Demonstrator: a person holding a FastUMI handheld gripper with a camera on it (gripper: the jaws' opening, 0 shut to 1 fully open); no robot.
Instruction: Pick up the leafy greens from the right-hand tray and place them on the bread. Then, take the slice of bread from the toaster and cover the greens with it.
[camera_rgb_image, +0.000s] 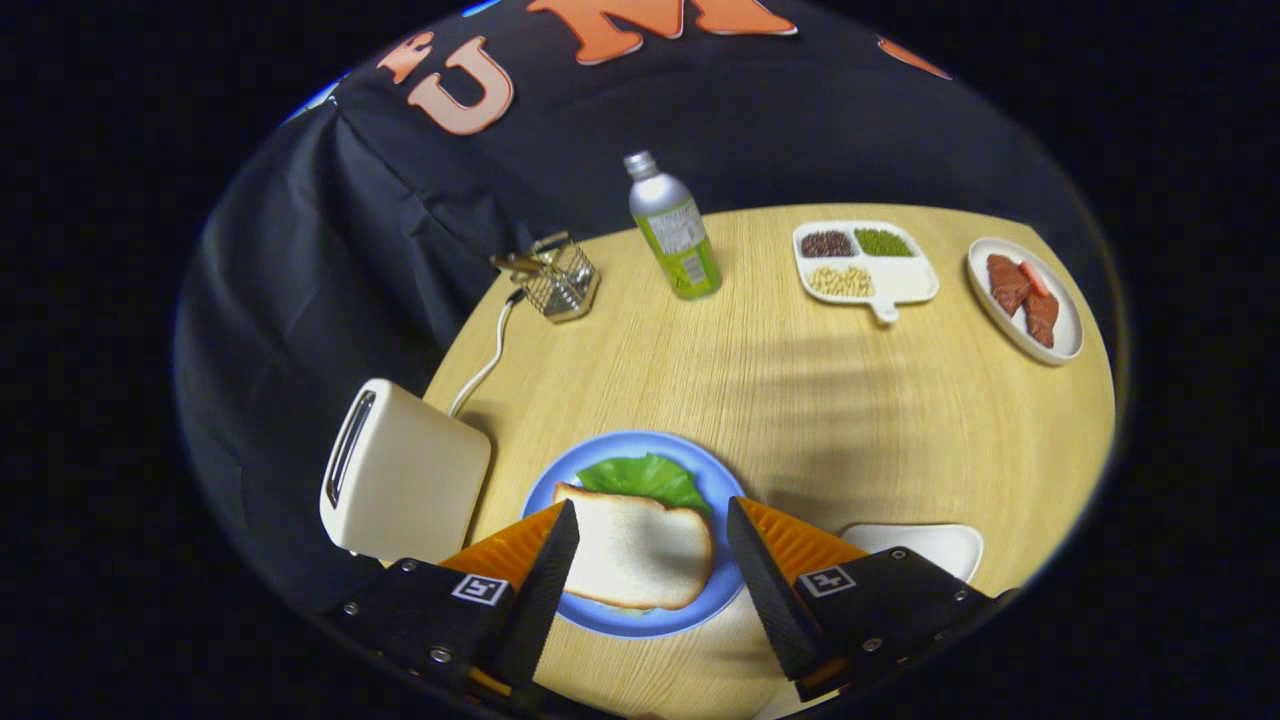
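Note:
A blue plate lies on the wooden table just ahead of my fingers. On it a slice of bread rests on top of a green lettuce leaf, whose far edge sticks out from under the slice. My gripper is open, its fingers standing wide on either side of the bread slice without touching it. A cream toaster stands left of the plate, its slot dark. A white tray lies right of the plate, partly behind my right finger.
A green bottle with a silver cap stands at the back middle. A wire basket sits at the back left, with the toaster's white cord nearby. A divided dish of beans and a plate of red meat slices lie far right.

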